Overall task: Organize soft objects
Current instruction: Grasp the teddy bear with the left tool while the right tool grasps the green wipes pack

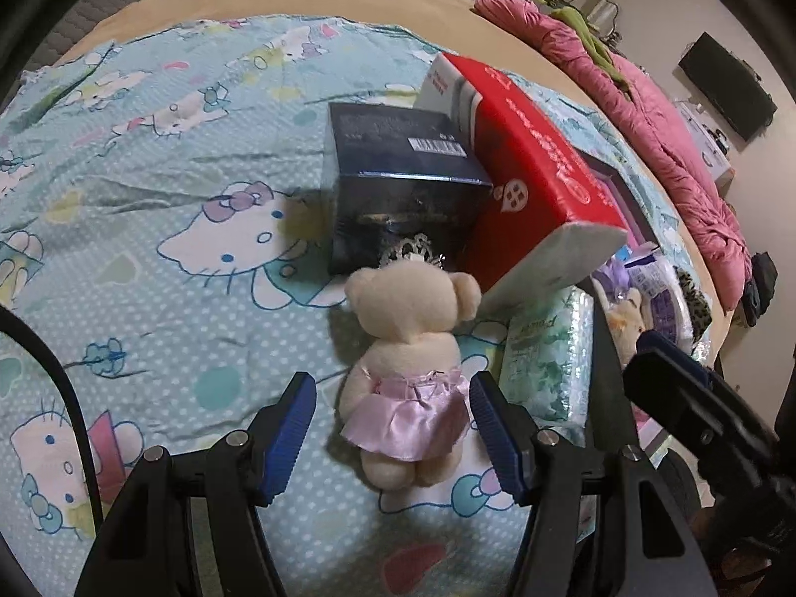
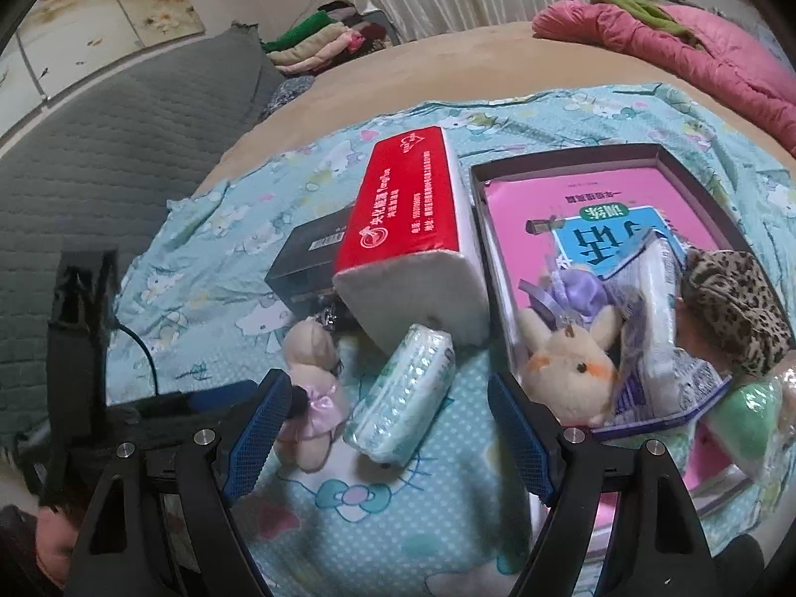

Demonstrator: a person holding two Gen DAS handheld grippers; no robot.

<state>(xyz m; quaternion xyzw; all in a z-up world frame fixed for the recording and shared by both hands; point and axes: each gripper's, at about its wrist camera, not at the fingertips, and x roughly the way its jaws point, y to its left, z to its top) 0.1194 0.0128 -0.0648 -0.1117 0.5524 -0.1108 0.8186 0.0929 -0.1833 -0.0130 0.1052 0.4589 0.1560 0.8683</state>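
A cream teddy bear in a pink skirt lies on the Hello Kitty sheet, also in the right wrist view. My left gripper is open, its blue pads on either side of the bear's skirt, not touching. My right gripper is open around a green tissue pack, which also shows in the left wrist view. A dark tray holds a pink book, a plush bunny, a purple-white pack and a leopard-print cloth.
A red tissue pack leans on a dark blue box just beyond the bear. A pink quilt lies along the far bed edge. A grey padded headboard stands at left. Folded clothes sit behind it.
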